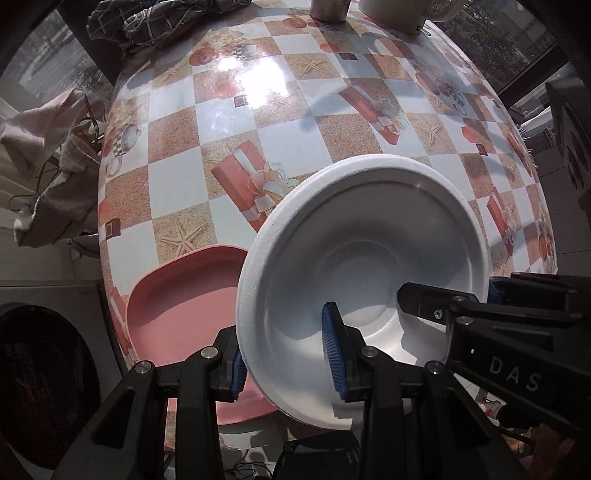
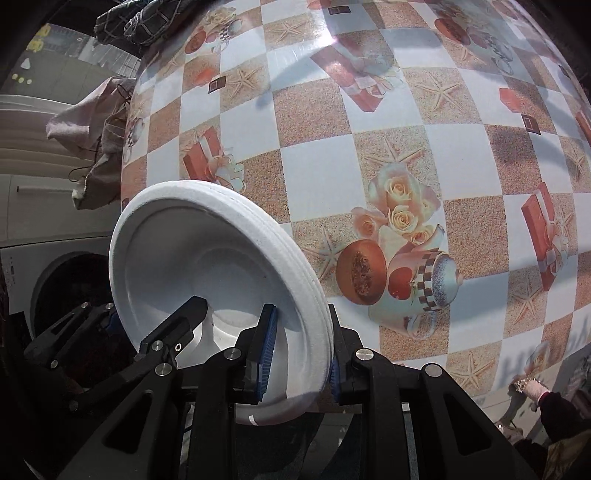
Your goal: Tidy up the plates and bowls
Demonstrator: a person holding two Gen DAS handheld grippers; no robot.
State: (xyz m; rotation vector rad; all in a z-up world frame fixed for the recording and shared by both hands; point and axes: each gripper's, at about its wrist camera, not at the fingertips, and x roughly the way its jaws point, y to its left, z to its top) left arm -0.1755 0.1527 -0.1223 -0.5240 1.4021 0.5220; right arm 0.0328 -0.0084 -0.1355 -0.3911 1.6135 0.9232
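We see a matt, grainy foam-like white bowl, a smooth matt plastic pink plate, a glossy printed vinyl cover on the counter, crumpled checked cloth, and black plastic gripper fingers with ribbed blue pads.

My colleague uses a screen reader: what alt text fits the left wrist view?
Both grippers clamp opposite rim edges of a tilted white foam bowl: left gripper near, right gripper from the right. A pink plate lies beneath on the checkered tablecloth.

Both wrist views look closely along their fingers, sharing the white bowl and checked table.
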